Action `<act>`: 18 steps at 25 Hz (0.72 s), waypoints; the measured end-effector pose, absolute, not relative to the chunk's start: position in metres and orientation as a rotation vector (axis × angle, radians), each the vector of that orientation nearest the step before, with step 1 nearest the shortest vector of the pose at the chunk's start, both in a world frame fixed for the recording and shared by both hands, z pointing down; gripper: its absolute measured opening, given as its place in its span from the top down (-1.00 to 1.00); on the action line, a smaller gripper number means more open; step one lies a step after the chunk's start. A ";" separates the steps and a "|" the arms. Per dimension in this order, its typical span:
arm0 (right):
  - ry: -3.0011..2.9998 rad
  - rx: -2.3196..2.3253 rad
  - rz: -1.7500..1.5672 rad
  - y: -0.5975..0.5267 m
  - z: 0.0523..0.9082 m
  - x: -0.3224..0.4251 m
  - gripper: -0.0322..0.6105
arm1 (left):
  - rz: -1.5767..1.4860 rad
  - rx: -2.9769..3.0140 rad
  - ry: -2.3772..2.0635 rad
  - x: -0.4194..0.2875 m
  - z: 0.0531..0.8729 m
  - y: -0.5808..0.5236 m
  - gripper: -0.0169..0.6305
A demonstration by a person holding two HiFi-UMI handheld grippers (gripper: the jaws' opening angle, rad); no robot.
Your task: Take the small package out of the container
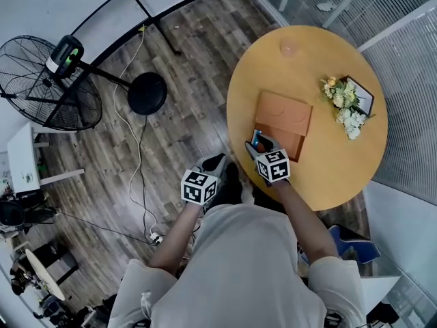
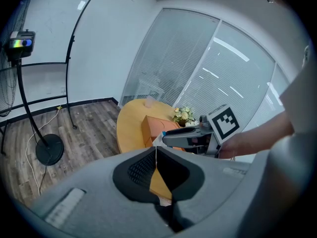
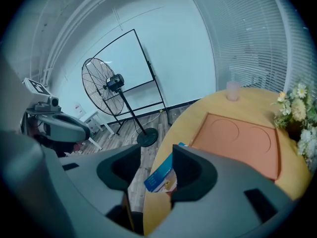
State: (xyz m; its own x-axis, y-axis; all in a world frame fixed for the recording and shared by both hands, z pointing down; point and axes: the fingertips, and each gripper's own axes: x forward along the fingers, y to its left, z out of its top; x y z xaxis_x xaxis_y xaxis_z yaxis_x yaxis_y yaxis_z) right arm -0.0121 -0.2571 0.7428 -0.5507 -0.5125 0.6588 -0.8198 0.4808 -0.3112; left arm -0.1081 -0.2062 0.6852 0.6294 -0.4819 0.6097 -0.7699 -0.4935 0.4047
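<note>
An orange flat box [image 1: 281, 121] lies on the round yellow table [image 1: 321, 67]. My right gripper [image 1: 259, 142] hovers at the box's near edge, shut on a small blue-and-white package [image 1: 256, 140]. In the right gripper view the package [image 3: 161, 175] sits between the jaws of that gripper [image 3: 156, 170], slanted, above the table rim, with the box [image 3: 242, 140] beyond. My left gripper [image 1: 216, 160] hangs off the table over the wooden floor, and its pads [image 2: 156, 158] meet with nothing between them. From the left gripper view I see the right gripper [image 2: 185, 135] beside the box [image 2: 153, 125].
A bunch of flowers [image 1: 345, 104] with a dark frame [image 1: 362, 94] stands at the table's right side, and a clear cup [image 1: 289, 48] at the far edge. A standing fan [image 1: 48, 84] with a round base [image 1: 147, 93] and cables occupies the floor at left.
</note>
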 end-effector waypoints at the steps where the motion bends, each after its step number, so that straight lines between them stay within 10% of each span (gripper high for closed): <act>1: -2.246 1.104 0.846 -0.257 0.743 -0.013 0.28 | 0.557 2.181 -0.973 -0.109 0.686 -0.205 0.89; 18: -2.230 1.139 0.810 -0.257 0.731 -0.011 0.28 | 0.539 2.168 -0.972 -0.123 0.683 -0.196 0.89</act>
